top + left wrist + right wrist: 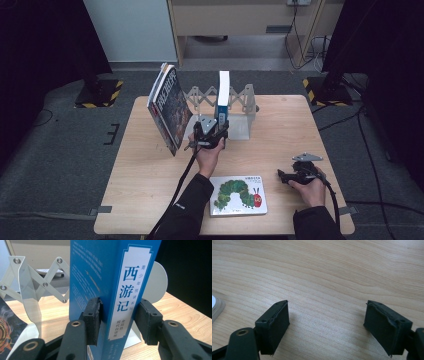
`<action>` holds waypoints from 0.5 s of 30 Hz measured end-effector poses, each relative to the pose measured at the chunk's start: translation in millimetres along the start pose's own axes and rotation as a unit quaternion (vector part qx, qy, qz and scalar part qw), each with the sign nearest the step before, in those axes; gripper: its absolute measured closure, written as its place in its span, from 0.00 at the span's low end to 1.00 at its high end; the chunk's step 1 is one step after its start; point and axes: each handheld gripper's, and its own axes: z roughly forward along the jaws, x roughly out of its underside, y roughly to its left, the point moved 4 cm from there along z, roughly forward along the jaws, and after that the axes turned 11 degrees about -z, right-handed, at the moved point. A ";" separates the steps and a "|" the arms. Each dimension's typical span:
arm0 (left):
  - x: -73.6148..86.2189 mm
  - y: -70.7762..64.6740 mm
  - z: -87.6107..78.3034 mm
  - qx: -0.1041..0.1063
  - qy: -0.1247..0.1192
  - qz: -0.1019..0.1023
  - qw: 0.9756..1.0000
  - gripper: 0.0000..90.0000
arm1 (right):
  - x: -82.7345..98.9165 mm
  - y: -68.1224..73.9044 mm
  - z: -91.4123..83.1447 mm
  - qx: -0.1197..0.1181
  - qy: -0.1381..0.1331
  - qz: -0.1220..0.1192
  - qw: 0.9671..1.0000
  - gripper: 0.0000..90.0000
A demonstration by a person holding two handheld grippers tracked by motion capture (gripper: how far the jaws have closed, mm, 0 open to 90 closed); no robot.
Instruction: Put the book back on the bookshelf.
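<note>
Blue book is being set upright in the metal book rack

The left claw [117,320] is clamped on the spine of the blue book [105,277], which stands upright on the rack [240,127] at the far middle of the counter [150,190]. A dark book [170,107] leans to its left. The right claw [327,322] rests with its jaws apart over bare wood at the near right. I judge the next move needs a gentle release so the book stays standing; then the caterpillar book [238,195], lying flat at the near edge, waits.
</note>
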 end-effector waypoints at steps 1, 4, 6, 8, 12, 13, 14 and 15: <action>0.3 1.7 -0.8 0.003 -0.003 0.003 1.000 0.62 | 0.0 0.0 -0.1 -0.001 0.000 0.000 1.000 0.22; 2.9 6.1 -5.2 0.018 0.000 0.005 1.000 0.62 | 0.0 0.1 -0.1 -0.001 0.000 0.000 1.000 0.22; 5.5 7.9 -7.8 0.032 0.010 0.013 0.999 0.63 | 0.0 0.0 0.0 -0.001 0.000 0.000 1.000 0.22; 9.3 10.1 -7.7 0.031 0.025 0.022 0.999 0.63 | 0.1 -0.1 -0.1 -0.001 0.000 -0.001 1.000 0.22; 13.1 11.6 -3.3 0.030 0.032 0.012 0.999 0.63 | 0.1 0.2 -0.1 0.000 0.000 0.001 1.000 0.22; 13.0 11.4 -3.0 0.030 0.031 0.006 0.999 0.63 | 0.1 0.2 -0.1 0.000 0.000 0.001 1.000 0.22; 12.8 11.0 -2.8 0.030 0.031 -0.001 0.999 0.63 | 0.2 0.1 -0.1 0.000 0.000 0.000 1.000 0.22; 12.6 10.7 -2.6 0.030 0.031 -0.002 0.999 0.64 | 0.2 0.0 -0.1 0.000 0.000 0.000 1.000 0.22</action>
